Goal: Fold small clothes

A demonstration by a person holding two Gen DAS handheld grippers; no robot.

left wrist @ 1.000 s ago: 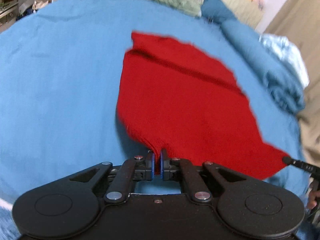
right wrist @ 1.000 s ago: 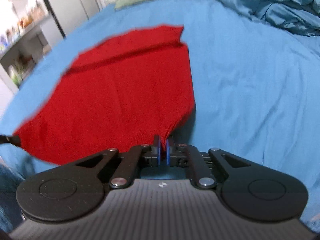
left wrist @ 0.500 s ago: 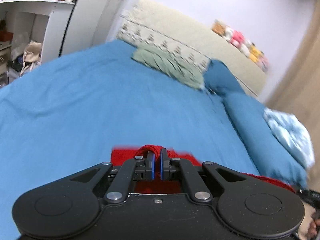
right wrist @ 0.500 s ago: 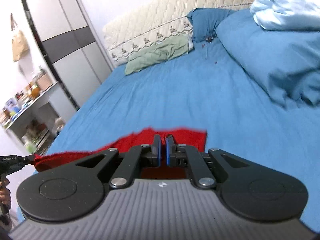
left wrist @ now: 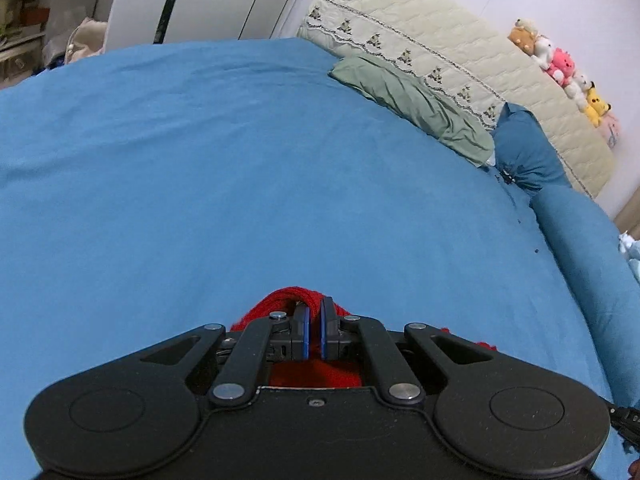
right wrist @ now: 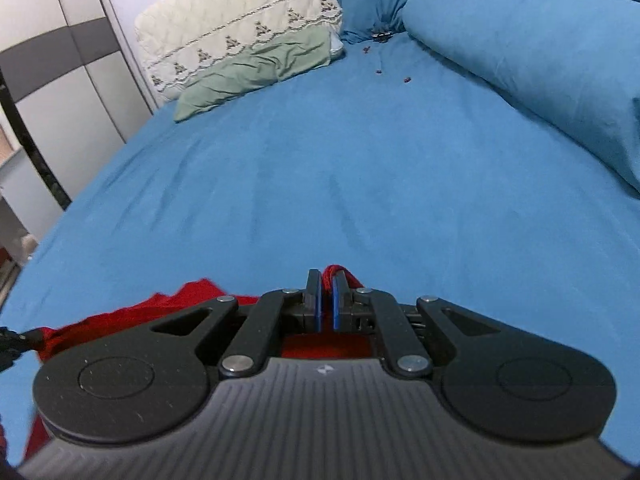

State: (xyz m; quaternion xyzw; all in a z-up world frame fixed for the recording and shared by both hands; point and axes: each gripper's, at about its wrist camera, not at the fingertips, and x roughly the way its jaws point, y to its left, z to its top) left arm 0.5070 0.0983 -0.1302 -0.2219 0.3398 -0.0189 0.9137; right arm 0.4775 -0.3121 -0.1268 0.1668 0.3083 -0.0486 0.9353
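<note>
The right gripper pinches a red knit garment, which trails off to its left over the blue bedsheet. A green pillow lies far off by the headboard.

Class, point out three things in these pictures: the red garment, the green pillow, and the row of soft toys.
red garment [left wrist: 290, 295], left wrist view, bunched knit edge just ahead of the gripper.
green pillow [right wrist: 256, 70], right wrist view, middle of its creased top.
soft toys [left wrist: 560, 70], left wrist view, the pink one in the row.
</note>
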